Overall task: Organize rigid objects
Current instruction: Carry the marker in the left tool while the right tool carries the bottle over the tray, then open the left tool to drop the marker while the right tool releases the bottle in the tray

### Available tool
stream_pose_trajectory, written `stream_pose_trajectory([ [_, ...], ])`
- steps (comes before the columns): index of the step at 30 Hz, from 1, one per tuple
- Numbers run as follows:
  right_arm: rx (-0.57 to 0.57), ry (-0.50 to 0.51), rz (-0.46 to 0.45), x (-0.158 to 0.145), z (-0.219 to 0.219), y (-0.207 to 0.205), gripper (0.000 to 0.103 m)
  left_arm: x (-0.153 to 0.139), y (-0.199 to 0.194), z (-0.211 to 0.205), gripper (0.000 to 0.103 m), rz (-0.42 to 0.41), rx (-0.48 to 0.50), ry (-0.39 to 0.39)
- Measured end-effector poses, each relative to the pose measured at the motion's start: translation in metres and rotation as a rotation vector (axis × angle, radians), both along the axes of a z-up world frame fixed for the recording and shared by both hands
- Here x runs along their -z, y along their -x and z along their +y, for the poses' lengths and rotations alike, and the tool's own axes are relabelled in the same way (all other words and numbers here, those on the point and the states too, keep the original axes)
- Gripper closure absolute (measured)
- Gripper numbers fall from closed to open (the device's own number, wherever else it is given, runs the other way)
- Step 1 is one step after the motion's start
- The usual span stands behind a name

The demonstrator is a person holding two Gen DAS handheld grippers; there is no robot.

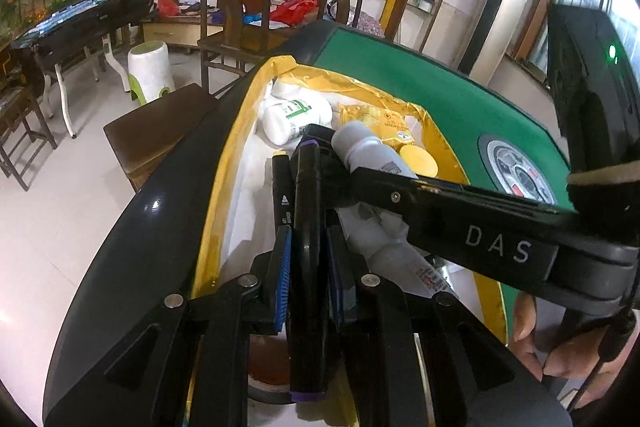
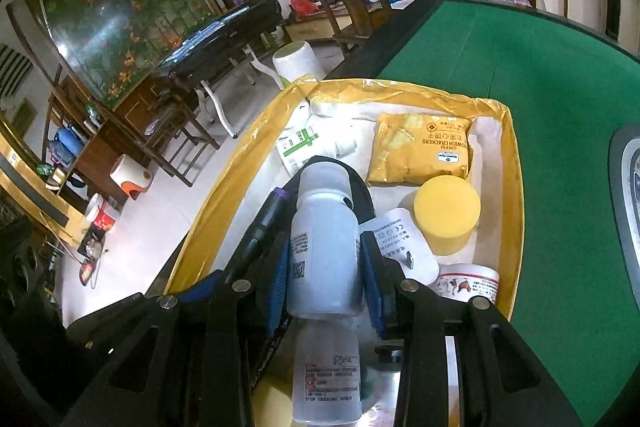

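Note:
A yellow-rimmed box (image 1: 224, 195) with a white lining sits on the green table (image 1: 400, 75). My left gripper (image 1: 308, 267) hangs over the box, shut on a black marker (image 1: 306, 211) with purple caps, pinched between the blue pads. My right gripper (image 2: 325, 279) is shut on a pale grey bottle (image 2: 324, 247) held upright over the box (image 2: 516, 187). In the left wrist view the right gripper (image 1: 340, 155) reaches in from the right with that bottle (image 1: 360, 147), just beside the marker's far end. The marker (image 2: 266, 219) also shows left of the bottle.
In the box lie a yellow cracker packet (image 2: 424, 151), a yellow round tub (image 2: 446, 215), a white plug adapter (image 2: 404, 247), a green-labelled white bottle (image 1: 296, 115), a small jar (image 2: 468, 283), another clear bottle (image 2: 326, 375) and a yellow-capped marker (image 1: 280, 187). Wooden chairs (image 1: 240, 7) stand behind.

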State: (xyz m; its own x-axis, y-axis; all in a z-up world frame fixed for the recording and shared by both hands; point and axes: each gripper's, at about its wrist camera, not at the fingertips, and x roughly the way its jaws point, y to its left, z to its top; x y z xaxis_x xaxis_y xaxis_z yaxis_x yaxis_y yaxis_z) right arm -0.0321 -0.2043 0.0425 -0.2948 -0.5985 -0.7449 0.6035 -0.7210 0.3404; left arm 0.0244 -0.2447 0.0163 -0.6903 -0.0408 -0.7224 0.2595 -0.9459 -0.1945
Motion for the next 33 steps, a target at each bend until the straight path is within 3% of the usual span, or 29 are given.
stream_pose_trajectory([
  [19,-0.026,-0.037,0.041,-0.005,0.001,-0.008,0.071,-0.001,-0.003,0.018,0.087,0.016,-0.005,0.112],
  [21,-0.032,-0.041,0.054,-0.007,0.002,-0.012,0.068,-0.001,-0.004,0.02,0.082,0.02,-0.002,0.118],
  [26,-0.035,-0.034,0.088,-0.013,0.006,-0.021,0.049,-0.007,-0.011,0.025,0.063,0.046,-0.006,0.139],
  [33,-0.027,-0.009,0.142,-0.025,0.016,-0.032,0.032,-0.018,-0.023,0.033,0.059,0.08,-0.016,0.17],
])
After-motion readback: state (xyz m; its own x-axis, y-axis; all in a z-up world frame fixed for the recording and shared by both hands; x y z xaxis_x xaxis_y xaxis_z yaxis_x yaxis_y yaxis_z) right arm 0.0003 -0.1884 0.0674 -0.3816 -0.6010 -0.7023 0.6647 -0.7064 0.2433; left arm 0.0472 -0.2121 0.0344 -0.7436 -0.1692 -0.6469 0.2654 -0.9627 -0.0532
